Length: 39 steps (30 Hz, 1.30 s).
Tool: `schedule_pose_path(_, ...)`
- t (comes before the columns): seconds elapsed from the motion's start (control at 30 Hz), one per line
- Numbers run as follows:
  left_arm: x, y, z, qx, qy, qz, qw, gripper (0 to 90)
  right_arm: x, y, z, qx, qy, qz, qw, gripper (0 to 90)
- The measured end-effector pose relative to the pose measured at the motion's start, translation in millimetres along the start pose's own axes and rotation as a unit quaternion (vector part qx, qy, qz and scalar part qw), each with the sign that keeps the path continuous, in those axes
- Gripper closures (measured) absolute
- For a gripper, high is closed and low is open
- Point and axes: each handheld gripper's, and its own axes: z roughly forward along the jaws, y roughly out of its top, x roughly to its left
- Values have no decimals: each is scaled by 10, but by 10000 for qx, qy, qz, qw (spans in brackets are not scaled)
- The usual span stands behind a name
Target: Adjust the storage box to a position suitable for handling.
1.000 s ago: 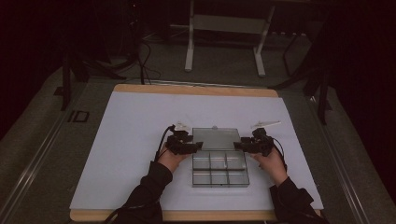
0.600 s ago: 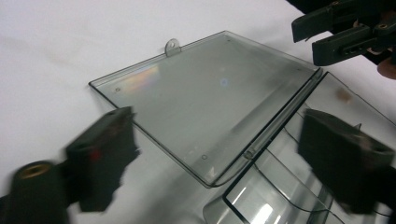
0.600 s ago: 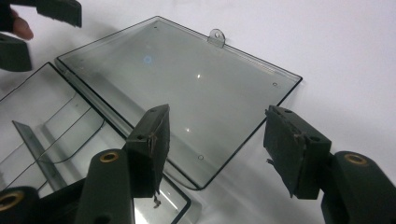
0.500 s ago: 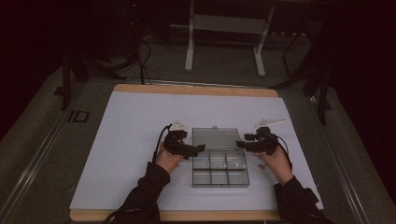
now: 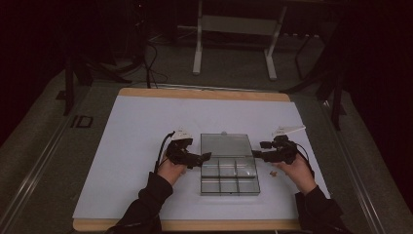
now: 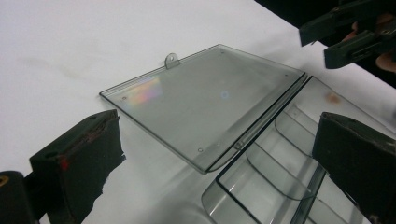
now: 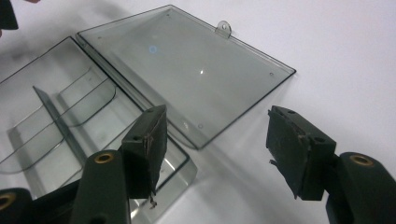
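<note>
A clear plastic compartment box [image 5: 229, 176] lies at the table's middle, with its hinged lid [image 5: 226, 145] folded flat on the far side. My left gripper [image 5: 203, 157] sits at the box's left edge, open, its jaws just opened wide. In the left gripper view the lid [image 6: 205, 100] and the dividers [image 6: 275, 158] lie beyond the spread jaws [image 6: 218, 135], with nothing gripped. My right gripper [image 5: 256, 154] hovers at the box's right edge, open, its jaws still widening. Between its fingers [image 7: 217, 135] I see bare table and a lid corner [image 7: 196, 70].
A white mat [image 5: 146, 122] covers the wooden-edged table. A small brown bit [image 5: 273, 173] lies on it just right of the box, by the right hand. Dark floor, cables and a stand's legs [image 5: 197, 53] lie beyond the table's far edge.
The right hand has drawn slightly to the right, off the box, uncovering the small brown bit. The left hand has stayed about where it was. The lid lies open throughout.
</note>
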Motion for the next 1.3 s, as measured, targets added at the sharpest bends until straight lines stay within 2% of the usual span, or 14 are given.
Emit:
schedule_pose_path(0.23, 16, -61, -51, 9, 26, -7, 10000, 20, -9, -53, -113, 101, -36, -200, 9997, 404)
schedule_pose_path(0.3, 33, -89, -92, -104, 47, 18, 9999, 20, 1, -79, -171, 93, -122, -326, 9993, 413)
schedule_pose_path(0.47, 46, -146, -148, -51, 29, 65, 10000, 20, 13, -130, -277, 96, -102, -539, 9985, 414)
schedule_pose_path(0.57, 29, -159, -183, -45, 22, 124, 9999, 20, 15, -169, -333, 165, -33, -624, 9979, 424)
schedule_pose_path(0.67, 12, -167, -212, -70, -13, 181, 9998, 19, 27, -217, -380, 259, 71, -824, 9962, 438)
schedule_pose_path(0.8, -14, -207, -229, -46, -79, 187, 9998, 20, 68, -294, -430, 434, 177, -1237, 9912, 480)
schedule_pose_path(0.87, -32, -241, -232, -30, -143, 217, 9997, 20, 90, -334, -442, 555, 220, -1458, 9875, 488)
schedule_pose_path(1.0, -65, -294, -241, 39, -189, 335, 9993, 19, 107, -387, -443, 804, 307, -1691, 9818, 521)
schedule_pose_path(1.1, -73, -315, -266, -8, -219, 432, 9988, 19, 118, -411, -436, 1045, 355, -1849, 9765, 544)
schedule_pose_path(1.3, -45, -359, -329, -50, -208, 375, 9991, 19, 89, -446, -403, 1508, 405, -2039, 9665, 600)
